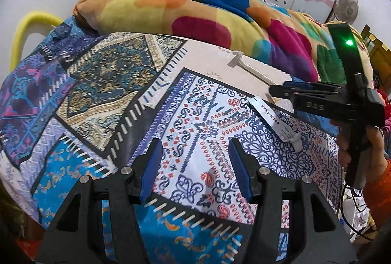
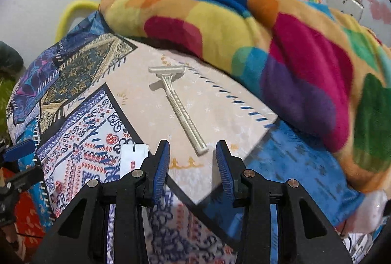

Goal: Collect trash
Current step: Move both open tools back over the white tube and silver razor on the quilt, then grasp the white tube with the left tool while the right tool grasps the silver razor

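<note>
"DAS" reads on the right gripper, spread empty just short of the razor's handle; left gripper gapes empty near the printed sachet, its print illegible.

1. Right gripper: fingers spread apart, nothing between them; hovers over patchwork bedsheet.
2. Disposable razor lies flat on beige patch; handle end just ahead of fingertips.
3. White wrapper beside left finger; multicoloured blanket bunched behind.
</note>
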The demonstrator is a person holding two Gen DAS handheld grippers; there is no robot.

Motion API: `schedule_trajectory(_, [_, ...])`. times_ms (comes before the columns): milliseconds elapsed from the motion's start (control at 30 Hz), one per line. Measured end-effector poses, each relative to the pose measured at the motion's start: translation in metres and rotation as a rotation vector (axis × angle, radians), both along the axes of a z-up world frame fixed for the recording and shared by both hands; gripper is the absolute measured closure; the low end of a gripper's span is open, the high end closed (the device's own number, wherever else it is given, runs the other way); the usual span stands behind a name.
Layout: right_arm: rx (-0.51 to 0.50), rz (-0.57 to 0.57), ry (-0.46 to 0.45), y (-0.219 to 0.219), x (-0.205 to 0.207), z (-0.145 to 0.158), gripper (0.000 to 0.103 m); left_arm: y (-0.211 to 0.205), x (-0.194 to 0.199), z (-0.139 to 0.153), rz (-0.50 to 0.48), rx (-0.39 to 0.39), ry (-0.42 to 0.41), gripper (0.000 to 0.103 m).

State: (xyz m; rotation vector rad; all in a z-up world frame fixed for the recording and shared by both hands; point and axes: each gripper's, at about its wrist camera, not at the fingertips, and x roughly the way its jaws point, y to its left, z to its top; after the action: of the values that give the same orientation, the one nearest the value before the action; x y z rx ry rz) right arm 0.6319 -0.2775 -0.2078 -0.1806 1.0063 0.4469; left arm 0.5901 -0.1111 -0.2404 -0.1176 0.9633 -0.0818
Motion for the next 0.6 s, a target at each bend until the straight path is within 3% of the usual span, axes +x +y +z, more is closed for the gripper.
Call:
schedule_trajectory(67, [-0.026, 0.031, -0.025, 0.005, -0.003, 0.0, 0.07, -0.002, 0.005, -0.003, -0.008, -0.003, 0.007, 0.048])
schedule_trajectory(167, [-0.077, 0.06, -0.067, 0.011, -0.006, -0.002, 0.092, -0.006, 0.011, -0.007, -0.011, -0.017, 0.017, 0.048])
schedule_trajectory(333, [-0.068, 0.041, -0.061, -0.007, -0.016, 0.0, 0.094, -0.022, 0.017, -0.008, -0.014, -0.073, 0.037, 0.048])
schedule_trajectory(600, [-0.111, -0.026, -0.062, -0.052, -0.072, -0.001, 0.094, -0.072, 0.019, -0.004, -0.079, -0.06, 0.051, 0.048])
